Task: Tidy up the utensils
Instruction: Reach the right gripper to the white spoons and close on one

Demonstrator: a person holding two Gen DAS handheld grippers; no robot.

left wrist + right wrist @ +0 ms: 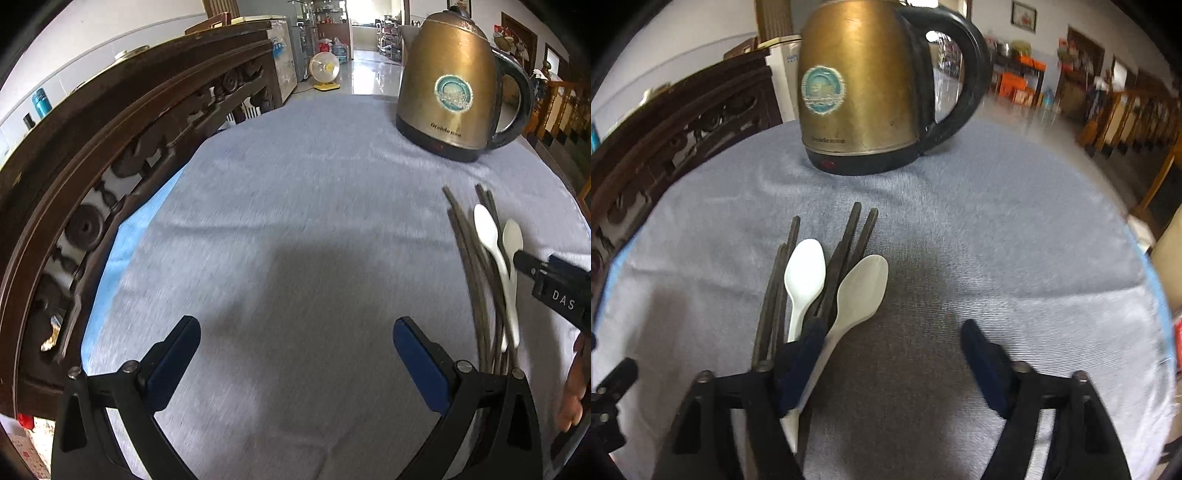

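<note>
We work over a table spread with a grey cloth (295,221), a carved dark wooden chair back (110,147) along one edge and a tiled room behind. The one vessel here is a brass-coloured electric kettle (857,85) standing at the far side, lid shut, so we cannot tell what it holds. Nearer us lie four dark chopsticks (849,251) in a loose bundle with two white spoons (805,273) on top, bowls pointing toward the kettle. Our left gripper (295,354) hangs wide apart over bare cloth, nothing between its pads. Our right gripper (890,354) stands about half spread, its left finger (801,354) lying over the spoon handles and gripping nothing.
</note>
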